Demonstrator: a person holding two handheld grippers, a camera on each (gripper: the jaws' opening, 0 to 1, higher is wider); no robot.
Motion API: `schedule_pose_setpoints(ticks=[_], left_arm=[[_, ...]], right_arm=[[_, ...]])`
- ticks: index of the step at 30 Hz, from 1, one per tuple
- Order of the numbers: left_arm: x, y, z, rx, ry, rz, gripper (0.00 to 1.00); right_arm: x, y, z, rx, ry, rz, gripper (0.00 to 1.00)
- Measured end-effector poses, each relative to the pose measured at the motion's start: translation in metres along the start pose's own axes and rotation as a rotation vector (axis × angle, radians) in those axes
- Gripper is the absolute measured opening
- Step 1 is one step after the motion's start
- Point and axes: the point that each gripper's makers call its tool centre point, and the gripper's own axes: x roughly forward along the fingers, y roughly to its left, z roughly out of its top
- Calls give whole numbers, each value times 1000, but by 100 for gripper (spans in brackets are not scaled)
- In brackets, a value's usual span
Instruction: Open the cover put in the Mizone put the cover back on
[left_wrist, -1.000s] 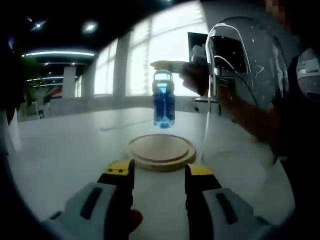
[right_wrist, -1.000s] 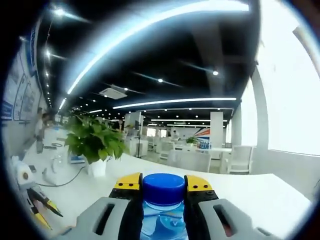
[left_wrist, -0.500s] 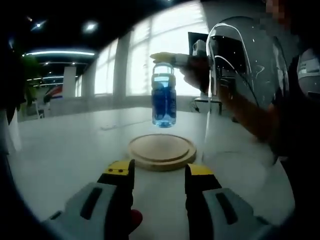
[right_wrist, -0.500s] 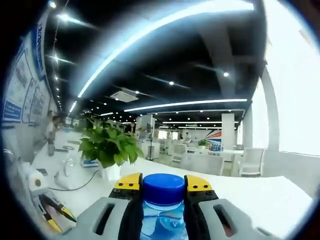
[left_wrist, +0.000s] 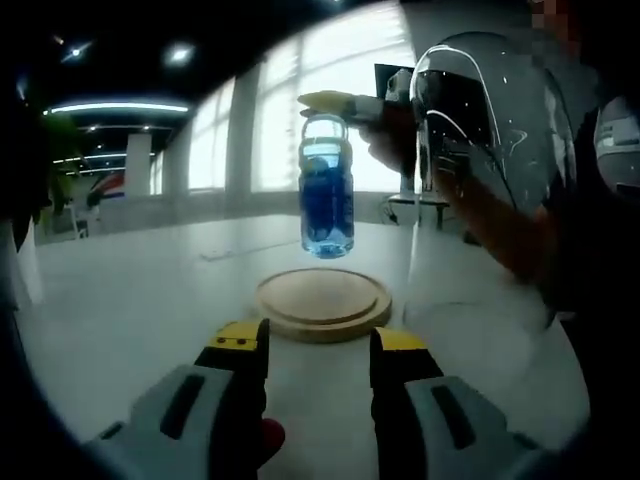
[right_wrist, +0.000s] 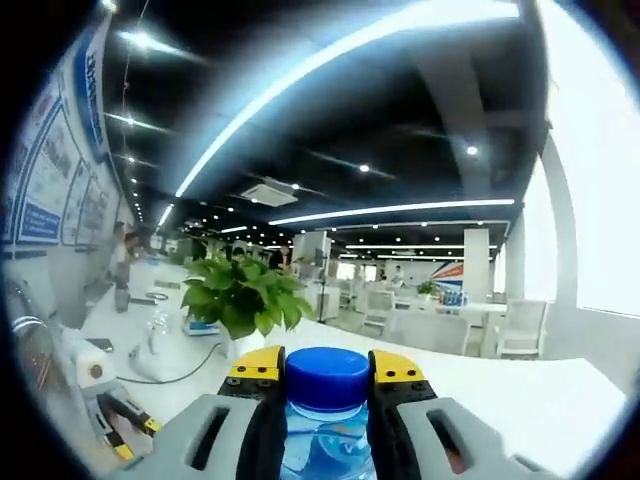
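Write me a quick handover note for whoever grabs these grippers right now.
Right gripper: shut on the bottle near its blue cap, holding it in the air above the round wooden base.
Left gripper: open, empty, low over the table, pointing at the base.
Glass cover: off, beside the base.
Left: set the bottle on the base, put the cover back on.

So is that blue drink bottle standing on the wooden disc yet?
No. The bottle hangs upright above the wooden disc, held by the right hand-held gripper.

Clear plastic bottle (left_wrist: 327, 195), matt wooden base (left_wrist: 322, 302).
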Motion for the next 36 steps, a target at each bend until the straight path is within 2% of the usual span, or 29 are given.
schedule_pose_setpoints(ticks=[16, 26, 36], left_arm=[[0, -1, -1, 1, 3, -1, 33], [0, -4, -1, 0, 5, -10, 33], [0, -3, 0, -6, 1, -10, 33]], right_arm=[[7, 24, -2, -10, 13, 66, 24], [10, 44, -8, 37, 28, 133, 24], [4, 42, -16, 50, 66, 144, 24]])
